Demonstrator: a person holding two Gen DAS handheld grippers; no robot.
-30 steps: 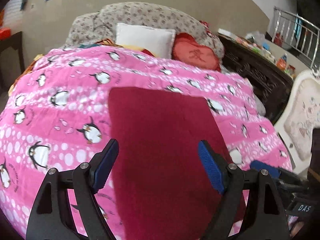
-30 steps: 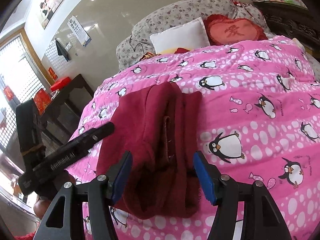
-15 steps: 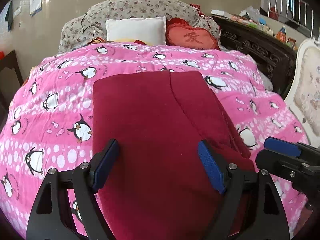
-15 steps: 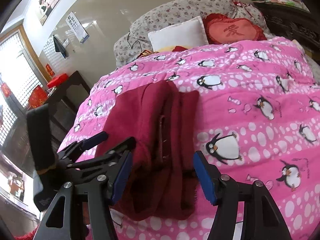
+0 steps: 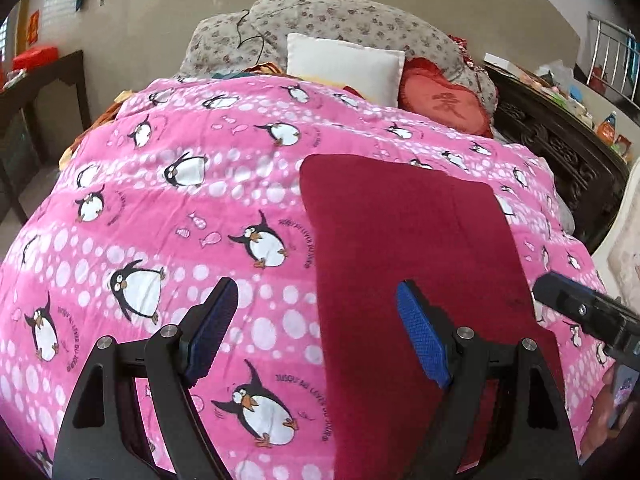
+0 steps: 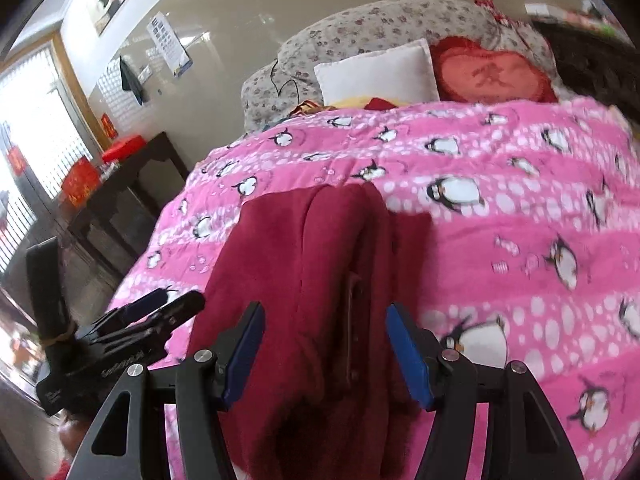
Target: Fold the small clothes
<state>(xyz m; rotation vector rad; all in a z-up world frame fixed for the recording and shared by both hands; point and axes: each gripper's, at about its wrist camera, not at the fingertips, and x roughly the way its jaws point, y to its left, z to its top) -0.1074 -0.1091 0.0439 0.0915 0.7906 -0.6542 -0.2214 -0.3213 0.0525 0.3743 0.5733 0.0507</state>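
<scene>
A dark red fleece garment [image 5: 416, 264] lies folded lengthwise on the pink penguin quilt [image 5: 192, 216]. In the right wrist view the garment [image 6: 312, 280] shows stacked folded edges along its right side. My left gripper [image 5: 316, 336] is open and empty, above the garment's left edge near its near end. My right gripper [image 6: 324, 356] is open and empty, hovering over the garment's near end. The right gripper shows at the right edge of the left wrist view [image 5: 588, 316]. The left gripper shows at the lower left of the right wrist view [image 6: 132, 328].
A white pillow [image 5: 344, 68], a red heart cushion [image 5: 444, 104] and a floral bolster [image 5: 340, 28] lie at the head of the bed. A dark wooden table [image 6: 120, 192] stands to the left. A carved dark headboard [image 5: 560, 148] runs along the right.
My left gripper has swung left, so the garment now sits right of its centre. My right gripper has moved closer over the garment. Both stayed open.
</scene>
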